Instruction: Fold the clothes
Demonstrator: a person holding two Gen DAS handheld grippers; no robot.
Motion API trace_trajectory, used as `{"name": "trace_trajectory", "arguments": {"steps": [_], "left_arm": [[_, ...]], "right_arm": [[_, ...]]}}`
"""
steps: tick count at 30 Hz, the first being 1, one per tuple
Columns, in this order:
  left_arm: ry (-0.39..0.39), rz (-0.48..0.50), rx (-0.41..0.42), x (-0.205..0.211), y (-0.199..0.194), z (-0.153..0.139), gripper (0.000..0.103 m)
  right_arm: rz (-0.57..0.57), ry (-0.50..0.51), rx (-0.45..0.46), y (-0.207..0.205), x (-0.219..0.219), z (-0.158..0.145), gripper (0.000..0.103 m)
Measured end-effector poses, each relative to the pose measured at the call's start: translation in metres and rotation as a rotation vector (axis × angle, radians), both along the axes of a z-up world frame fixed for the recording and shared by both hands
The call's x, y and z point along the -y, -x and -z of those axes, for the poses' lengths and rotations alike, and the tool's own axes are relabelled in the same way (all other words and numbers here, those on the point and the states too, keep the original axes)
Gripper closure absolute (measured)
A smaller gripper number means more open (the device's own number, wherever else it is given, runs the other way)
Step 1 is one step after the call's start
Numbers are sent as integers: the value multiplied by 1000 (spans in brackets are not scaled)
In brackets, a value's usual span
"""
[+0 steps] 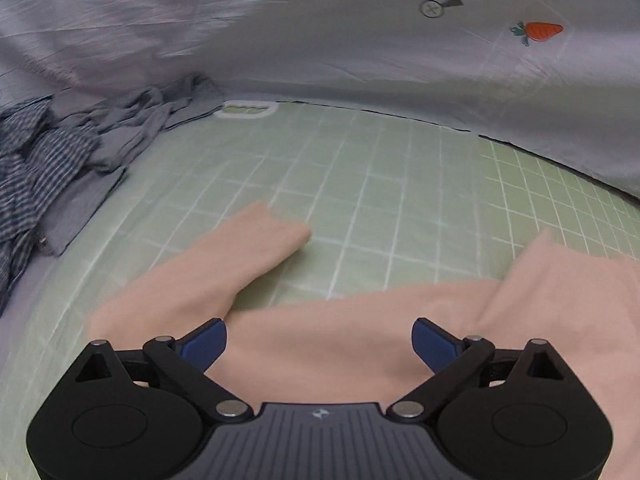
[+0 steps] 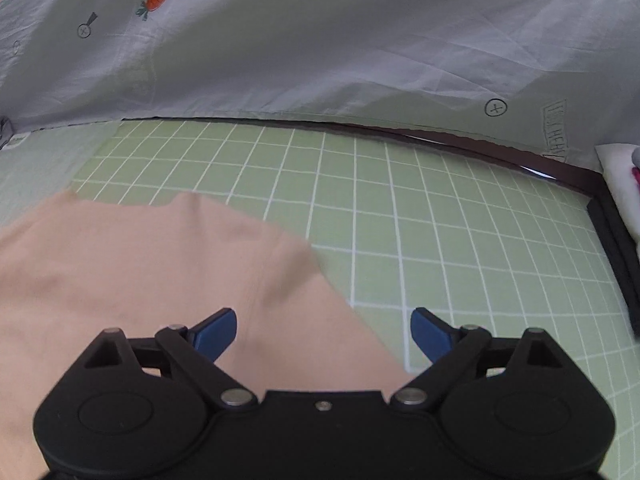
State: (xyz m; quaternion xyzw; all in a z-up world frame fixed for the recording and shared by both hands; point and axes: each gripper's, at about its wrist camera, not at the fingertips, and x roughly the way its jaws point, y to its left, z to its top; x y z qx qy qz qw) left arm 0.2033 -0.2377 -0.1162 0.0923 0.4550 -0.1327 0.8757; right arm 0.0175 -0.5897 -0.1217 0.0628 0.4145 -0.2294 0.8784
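While the peach long-sleeved top (image 1: 344, 344) lies spread across the lower part of both views on the green grid mat (image 1: 360, 200), neither tool has cloth in its grip: the left gripper (image 1: 319, 340) is spread wide above the garment's body, and the right gripper (image 2: 323, 332) is equally spread, its left finger over peach cloth and its right over bare mat at the garment's slanting edge. In the left wrist view, one sleeve (image 1: 224, 256) angles up toward the frame's centre-left, lying flat and unfolded. By my reading the top is laid out and ready for a fold, though this would also suit a pause between folds. At the upper left a striped grey-blue heap of clothes (image 1: 48, 168) sits off the mat. A pale carrot-print sheet (image 2: 320, 48) fills the top of both frames.
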Motion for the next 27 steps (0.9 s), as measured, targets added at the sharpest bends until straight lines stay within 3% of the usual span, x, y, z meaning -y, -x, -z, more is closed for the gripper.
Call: {"name": "trace_trajectory", "arguments": {"steps": [6, 9, 14, 17, 19, 20, 27], "left_arm": [[-62, 275, 13, 51, -11, 19, 23], [-78, 347, 33, 62, -11, 27, 26], [-15, 420, 10, 67, -15, 29, 46], [-17, 508, 23, 72, -8, 30, 58], [-5, 548, 7, 74, -6, 29, 75], [-1, 559, 2, 74, -6, 29, 78], [-8, 598, -10, 72, 3, 31, 77]], "right_arm": [[42, -26, 11, -37, 9, 12, 8], [40, -31, 3, -42, 9, 17, 8], [21, -77, 20, -40, 12, 21, 8], [19, -89, 24, -38, 13, 22, 10], [18, -97, 27, -36, 14, 23, 10], [17, -101, 29, -36, 15, 24, 11], [11, -128, 39, -31, 18, 26, 16]]}}
